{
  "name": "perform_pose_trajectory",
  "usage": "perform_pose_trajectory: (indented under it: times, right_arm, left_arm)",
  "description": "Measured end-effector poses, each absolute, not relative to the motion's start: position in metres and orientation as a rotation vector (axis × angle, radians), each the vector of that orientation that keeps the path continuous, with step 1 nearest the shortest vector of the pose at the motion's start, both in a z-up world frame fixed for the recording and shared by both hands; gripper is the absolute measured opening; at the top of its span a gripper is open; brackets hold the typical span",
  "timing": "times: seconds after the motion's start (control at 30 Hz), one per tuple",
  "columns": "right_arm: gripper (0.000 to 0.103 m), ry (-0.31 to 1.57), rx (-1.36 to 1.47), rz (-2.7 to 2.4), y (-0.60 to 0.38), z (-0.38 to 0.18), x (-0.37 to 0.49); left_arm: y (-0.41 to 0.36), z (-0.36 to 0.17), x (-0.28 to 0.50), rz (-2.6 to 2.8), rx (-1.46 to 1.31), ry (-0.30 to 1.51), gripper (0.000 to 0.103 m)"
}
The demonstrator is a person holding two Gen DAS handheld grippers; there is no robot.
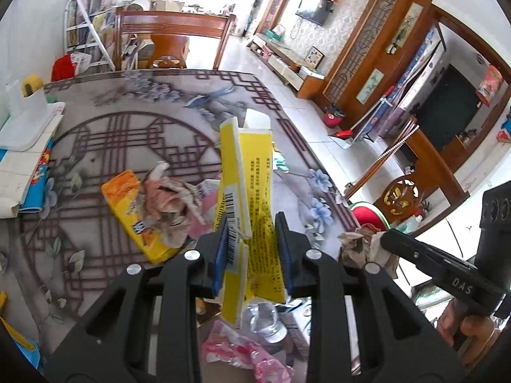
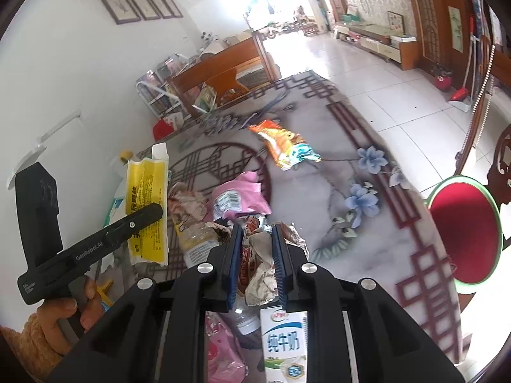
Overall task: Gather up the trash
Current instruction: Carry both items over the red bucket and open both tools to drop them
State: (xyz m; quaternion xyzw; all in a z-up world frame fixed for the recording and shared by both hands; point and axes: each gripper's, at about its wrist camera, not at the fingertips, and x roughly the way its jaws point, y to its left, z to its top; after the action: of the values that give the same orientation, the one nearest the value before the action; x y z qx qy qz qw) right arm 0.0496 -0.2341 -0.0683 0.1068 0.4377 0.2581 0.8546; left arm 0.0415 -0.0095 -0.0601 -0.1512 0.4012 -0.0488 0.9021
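Yellow carton: the flattened yellow carton (image 1: 255, 191) is standing up between the fingers of the left gripper (image 1: 252, 252), which are pinching its lower part and carrying it clear of the surface; likely held upright so it can be dropped into a bin.
Crumpled wrapper: the right gripper (image 2: 255, 265) is clamping a crumpled brown-and-white wrapper (image 2: 260, 261), its fingers squeezed tight on the wad.
Remaining trash: an orange packet (image 1: 127, 204), a pink pouch (image 2: 238, 198) and a shiny orange snack bag (image 2: 284, 143) are lying loose on the surface, seemingly awaiting collection; a clear plastic bottle (image 1: 266, 322) and a milk carton (image 2: 284, 341) are lying just below the fingers.
Surface: the patterned table cover (image 1: 134, 127), printed with lattice and blue flowers, is carrying the litter.
Writing: the yellow carton is showing a barcode and small Chinese print, too fine to read; the milk carton is reading "纯牛奶"; the left gripper's body is reading "GenRobot.AI", the right one's "DAS".
Hands: a hand (image 2: 68, 316) in a fuzzy orange sleeve is grasping the left handle.
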Motion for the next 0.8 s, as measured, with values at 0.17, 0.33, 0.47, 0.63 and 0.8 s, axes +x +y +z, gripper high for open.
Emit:
perform_pose_trajectory:
  times: [0.17, 0.33, 0.47, 0.63, 0.8]
  right_arm:
    - [0.018, 0.913, 0.240, 0.516, -0.253, -0.066, 0.057]
    - [0.018, 0.919, 0.243, 0.492, -0.272, -0.068, 0.065]
    - [0.018, 0.915, 0.250, 0.461, -0.291, -0.067, 0.073]
    - [0.018, 0.902, 0.278, 0.422, -0.322, -0.066, 0.085]
    - [0.018, 0.888, 0.308, 0.390, -0.355, -0.066, 0.098]
  left_arm:
    - [-0.025, -0.062, 0.048, -0.118, -0.299, 0.835, 0.027]
    - [-0.044, -0.063, 0.056, -0.138, -0.298, 0.845, 0.027]
    - [-0.060, -0.064, 0.065, -0.160, -0.290, 0.853, 0.027]
    - [-0.085, -0.065, 0.081, -0.182, -0.277, 0.862, 0.027]
    - [-0.115, -0.062, 0.098, -0.208, -0.257, 0.858, 0.027]
